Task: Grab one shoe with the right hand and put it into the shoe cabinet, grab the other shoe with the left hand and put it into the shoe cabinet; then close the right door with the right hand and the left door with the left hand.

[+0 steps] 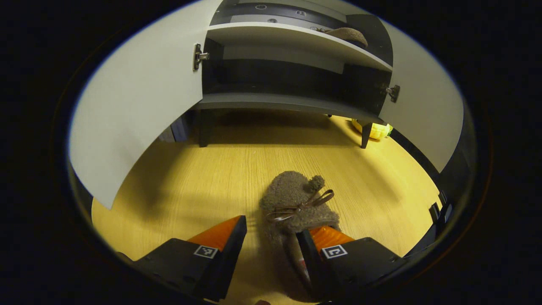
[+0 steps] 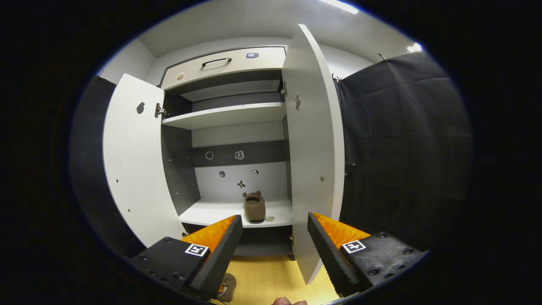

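A fuzzy brown shoe (image 1: 298,203) lies on the wooden floor (image 1: 190,178), the released left claw (image 1: 271,250) straddling its heel. The right claw (image 2: 274,243), also released, faces the open cabinet (image 2: 228,116), where the other shoe (image 2: 254,206) sits on the bottom shelf (image 2: 211,214).

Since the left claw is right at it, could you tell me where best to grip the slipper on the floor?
Grip the slipper by its heel-end opening rim, coming from above and behind: the toe points toward the cabinet, and the left claw stands open, one finger already inside the opening.
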A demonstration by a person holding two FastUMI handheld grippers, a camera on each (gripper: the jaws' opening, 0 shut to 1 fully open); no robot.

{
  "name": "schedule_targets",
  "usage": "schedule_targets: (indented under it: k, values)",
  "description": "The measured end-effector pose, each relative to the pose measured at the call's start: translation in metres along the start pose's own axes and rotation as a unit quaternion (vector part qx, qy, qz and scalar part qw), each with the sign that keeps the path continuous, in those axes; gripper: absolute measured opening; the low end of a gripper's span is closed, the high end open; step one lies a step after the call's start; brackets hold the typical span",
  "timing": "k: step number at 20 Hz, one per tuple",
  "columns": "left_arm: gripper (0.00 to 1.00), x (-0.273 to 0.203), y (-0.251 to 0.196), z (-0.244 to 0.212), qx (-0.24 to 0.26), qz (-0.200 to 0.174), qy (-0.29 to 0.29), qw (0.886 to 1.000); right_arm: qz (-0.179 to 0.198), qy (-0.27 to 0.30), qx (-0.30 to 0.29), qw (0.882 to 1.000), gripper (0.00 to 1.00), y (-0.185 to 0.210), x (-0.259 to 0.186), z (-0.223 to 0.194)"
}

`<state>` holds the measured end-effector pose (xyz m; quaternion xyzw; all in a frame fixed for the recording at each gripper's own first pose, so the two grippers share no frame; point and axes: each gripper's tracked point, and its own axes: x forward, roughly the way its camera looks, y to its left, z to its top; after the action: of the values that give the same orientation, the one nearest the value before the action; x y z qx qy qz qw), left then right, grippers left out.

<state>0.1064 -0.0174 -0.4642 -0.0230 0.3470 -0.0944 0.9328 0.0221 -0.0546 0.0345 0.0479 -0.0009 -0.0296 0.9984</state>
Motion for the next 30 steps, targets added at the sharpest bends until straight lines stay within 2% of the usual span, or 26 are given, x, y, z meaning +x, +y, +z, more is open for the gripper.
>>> schedule_targets:
  k: [1, 2, 5, 6, 8, 10, 15, 18, 22, 26, 30]
  values:
    - [0.72, 0.005, -0.006, 0.000, 0.001, -0.010, 0.002, 1.000, -0.005, 0.002, -0.001, 1.000, 0.98, -0.006, -0.001, -0.002]
    - [0.57, 0.009, -0.002, 0.001, 0.009, 0.005, 0.003, 1.000, -0.007, 0.004, -0.002, 1.000, 0.98, -0.010, -0.001, -0.003]
    - [0.32, 0.015, 0.005, 0.004, 0.024, 0.025, 0.009, 0.999, -0.014, 0.015, -0.012, 1.000, 0.98, -0.021, -0.003, -0.011]
    - [0.19, 0.015, 0.007, 0.004, 0.031, 0.029, 0.017, 0.999, -0.014, 0.016, -0.011, 1.000, 0.98, -0.023, -0.004, -0.011]
    - [0.10, 0.009, 0.000, 0.002, 0.026, 0.014, 0.038, 0.999, -0.012, 0.009, -0.014, 1.000, 0.98, -0.026, -0.003, -0.008]
    - [0.08, -0.003, -0.010, 0.011, 0.012, -0.003, 0.043, 0.999, -0.011, 0.003, -0.018, 1.000, 0.98, -0.030, -0.004, -0.007]
    - [0.08, -0.060, -0.018, 0.062, 0.018, 0.036, 0.028, 0.999, -0.011, 0.010, 0.000, 1.000, 0.98, -0.040, -0.005, -0.009]
    - [0.08, -0.100, -0.039, 0.103, 0.028, 0.036, 0.008, 0.999, -0.014, 0.011, 0.002, 1.000, 0.98, -0.049, -0.006, -0.010]
    - [0.08, -0.145, -0.062, 0.183, 0.037, 0.027, -0.036, 0.998, -0.012, 0.013, 0.012, 1.000, 0.98, -0.056, -0.005, -0.014]
    - [0.08, -0.169, -0.075, 0.280, 0.044, 0.017, -0.097, 0.994, -0.012, 0.011, 0.013, 1.000, 0.98, -0.062, -0.007, -0.012]
    - [0.08, -0.161, -0.054, 0.367, 0.037, 0.051, -0.155, 0.986, -0.021, 0.010, 0.006, 1.000, 1.00, -0.073, -0.011, -0.012]
